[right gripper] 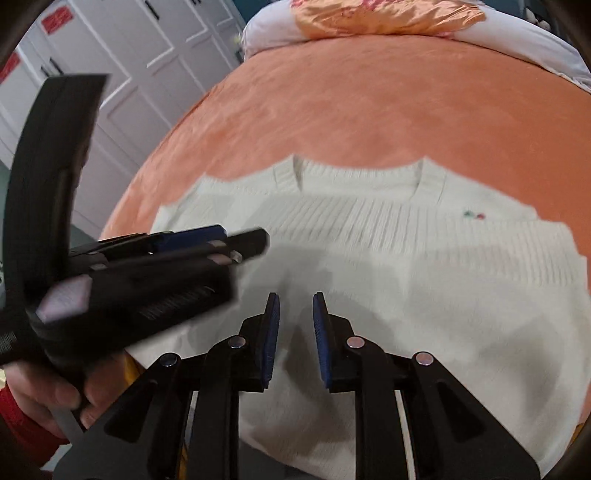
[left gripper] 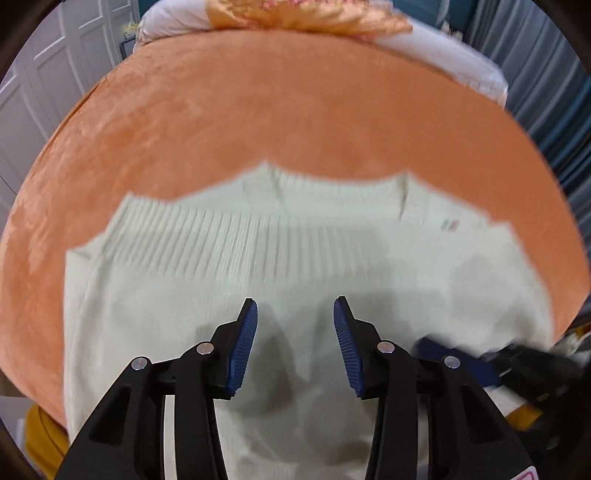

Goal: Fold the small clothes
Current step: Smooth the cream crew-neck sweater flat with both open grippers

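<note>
Sweater: I see a small white knit sweater (left gripper: pixel 280 258) lying flat on the orange bed cover (left gripper: pixel 295 110). It sits on the near part of the bed, with its neck hole on the far side.
Fold: a ribbed band runs left to right across the sweater, so I think part of it lies folded over the top.
Little mark: a tiny red and green picture (right gripper: pixel 472 215) is stitched on the right side of the chest.
Left gripper: my left gripper (left gripper: pixel 295 314) hangs over the near middle of the sweater. Its blue pads (left gripper: pixel 243 343) are spread apart, and nothing is between them.
Right gripper: my right gripper (right gripper: pixel 295 306) is also over the sweater, just right of the left one. Its jaws stand a little way apart, closer than the left ones. I see only the sweater below the gap, and the pads do not pinch it.
Hand: a hand (right gripper: pixel 40 395) with a red cuff holds the left gripper's handle, at the near left.
Pillows: a white pillow (right gripper: pixel 273 29) and a shiny orange one (right gripper: pixel 388 16) lie at the far end of the bed.
Doors: white cupboard doors (right gripper: pixel 122 66) stand far to the left.
</note>
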The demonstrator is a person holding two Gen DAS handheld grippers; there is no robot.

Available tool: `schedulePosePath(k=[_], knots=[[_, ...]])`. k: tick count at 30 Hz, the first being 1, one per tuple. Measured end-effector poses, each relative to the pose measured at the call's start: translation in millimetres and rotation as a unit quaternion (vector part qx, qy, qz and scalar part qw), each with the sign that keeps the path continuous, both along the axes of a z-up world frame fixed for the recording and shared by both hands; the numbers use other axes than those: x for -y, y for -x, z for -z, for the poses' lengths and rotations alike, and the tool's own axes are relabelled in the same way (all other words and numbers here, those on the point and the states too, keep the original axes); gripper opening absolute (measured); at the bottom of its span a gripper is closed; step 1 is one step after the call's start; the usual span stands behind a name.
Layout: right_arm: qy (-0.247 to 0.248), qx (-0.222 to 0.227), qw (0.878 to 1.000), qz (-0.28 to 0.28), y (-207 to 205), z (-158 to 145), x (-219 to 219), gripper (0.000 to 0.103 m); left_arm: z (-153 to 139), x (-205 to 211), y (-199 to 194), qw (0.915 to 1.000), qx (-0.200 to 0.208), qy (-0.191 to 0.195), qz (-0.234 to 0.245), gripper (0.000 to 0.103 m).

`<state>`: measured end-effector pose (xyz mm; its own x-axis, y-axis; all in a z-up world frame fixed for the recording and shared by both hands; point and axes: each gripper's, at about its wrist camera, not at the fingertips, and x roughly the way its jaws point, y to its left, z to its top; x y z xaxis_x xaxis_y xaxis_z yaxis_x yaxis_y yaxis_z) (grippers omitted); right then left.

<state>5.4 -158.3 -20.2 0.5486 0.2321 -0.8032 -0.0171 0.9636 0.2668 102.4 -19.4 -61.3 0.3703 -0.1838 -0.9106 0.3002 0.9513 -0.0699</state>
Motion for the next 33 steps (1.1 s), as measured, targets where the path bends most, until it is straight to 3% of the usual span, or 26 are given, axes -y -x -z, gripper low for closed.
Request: schedulePosePath(k=[5, 9, 14, 23, 25, 27, 30, 33], knots=[[0.022, -0.022, 0.996, 0.084, 21, 11, 60, 0.015, 5, -18, 12, 0.9999, 0.002, -0.008, -0.007, 0.037], [0.02, -0.028, 0.988, 0.154, 45, 16, 114, 0.007, 6, -26, 16, 0.9999, 0.003, -0.009, -0.012, 0.037], [0.009, -0.033, 0.979, 0.201, 78, 23, 154, 0.002, 6, -25, 22, 0.9996, 0.011, -0.022, -0.011, 0.037], [0.005, -0.028, 0.975, 0.219, 93, 19, 157, 0.001, 6, -35, 34, 0.9993, 0.02, -0.029, -0.015, 0.038], [0.019, -0.02, 0.976, 0.218, 95, 10, 149, 0.007, 2, -41, 38, 0.9991, 0.02, -0.029, -0.025, 0.038], [0.022, -0.019, 0.976, 0.215, 100, 4, 147, 0.007, 1, -53, 42, 0.9987, 0.019, -0.026, -0.04, 0.038], [0.019, -0.046, 0.976, 0.214, 105, 22, 151, 0.005, 8, -80, 47, 0.998, 0.013, -0.012, -0.06, 0.038], [-0.008, -0.043, 0.975, 0.219, 110, 32, 158, 0.004, 11, -95, 51, 0.9976, 0.014, -0.02, -0.065, 0.038]])
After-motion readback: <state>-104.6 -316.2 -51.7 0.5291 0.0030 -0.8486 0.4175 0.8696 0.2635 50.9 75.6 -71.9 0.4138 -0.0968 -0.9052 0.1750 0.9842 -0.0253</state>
